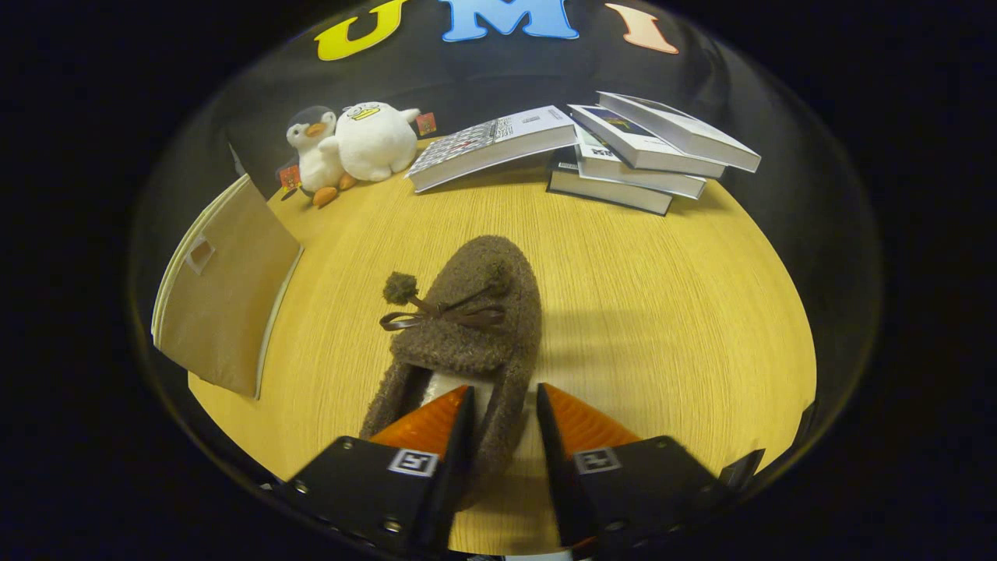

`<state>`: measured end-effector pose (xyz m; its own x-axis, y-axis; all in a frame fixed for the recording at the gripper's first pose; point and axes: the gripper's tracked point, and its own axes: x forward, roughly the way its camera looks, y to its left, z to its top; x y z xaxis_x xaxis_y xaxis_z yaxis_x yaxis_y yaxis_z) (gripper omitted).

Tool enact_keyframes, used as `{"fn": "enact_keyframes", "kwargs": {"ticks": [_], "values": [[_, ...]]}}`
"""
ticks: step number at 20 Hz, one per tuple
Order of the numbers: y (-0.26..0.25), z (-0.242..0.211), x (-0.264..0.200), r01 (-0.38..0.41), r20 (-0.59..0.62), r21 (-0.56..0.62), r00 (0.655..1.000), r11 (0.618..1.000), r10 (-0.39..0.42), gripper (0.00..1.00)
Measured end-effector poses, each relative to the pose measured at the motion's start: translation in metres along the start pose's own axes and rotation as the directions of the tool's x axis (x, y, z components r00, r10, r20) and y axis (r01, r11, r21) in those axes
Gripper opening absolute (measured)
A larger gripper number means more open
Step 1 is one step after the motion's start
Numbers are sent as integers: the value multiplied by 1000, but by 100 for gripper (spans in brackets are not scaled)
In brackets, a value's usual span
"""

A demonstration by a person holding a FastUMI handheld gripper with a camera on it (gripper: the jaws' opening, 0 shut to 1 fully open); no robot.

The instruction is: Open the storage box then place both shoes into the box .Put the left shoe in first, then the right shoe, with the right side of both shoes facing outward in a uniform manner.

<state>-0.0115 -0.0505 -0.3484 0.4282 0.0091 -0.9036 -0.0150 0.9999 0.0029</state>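
The shoe [467,327], a brown fuzzy slipper with a ribbon bow and pompoms, is lying on the wooden table [662,312] with its long axis running straight away from the gripper [503,409], toe pointing toward the far books and heel opening facing the fingers. The gripper is straddling the right side wall of the shoe's heel: one finger is sitting inside the heel opening over the pale lining, the other is standing outside the wall above bare table, and the gap between them is narrow, though whether both pads are pressing on the fuzzy wall cannot be told. To the left of the shoe, well apart from it, the storage box [222,300], a beige fabric one with a cut-out handle, is standing at the table's edge, showing a flat panel. Beyond the shoe's toe, at the table's far side, a stack of books [631,156] is lying, several of them fanned and leaning on one another. Left of the books, beyond the shoe and to its left, two plush toys [354,144] are sitting pressed together, a penguin and a white duck.
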Motion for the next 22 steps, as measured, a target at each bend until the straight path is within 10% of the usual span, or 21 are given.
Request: {"fn": "enact_keyframes", "kwargs": {"ticks": [1, 4, 5, 22], "values": [[2, 1, -4, 4, -5, 16, 1000, 1000, -4, 18], [-5, 6, -10, 49, 10, 54, 999, 997, -50, 17], [-2, 5, -4, 36, -6, 90, 999, 995, -35, 1], [109, 100, -102, -146, 145, 195, 982, 970, 119, 1]]}}
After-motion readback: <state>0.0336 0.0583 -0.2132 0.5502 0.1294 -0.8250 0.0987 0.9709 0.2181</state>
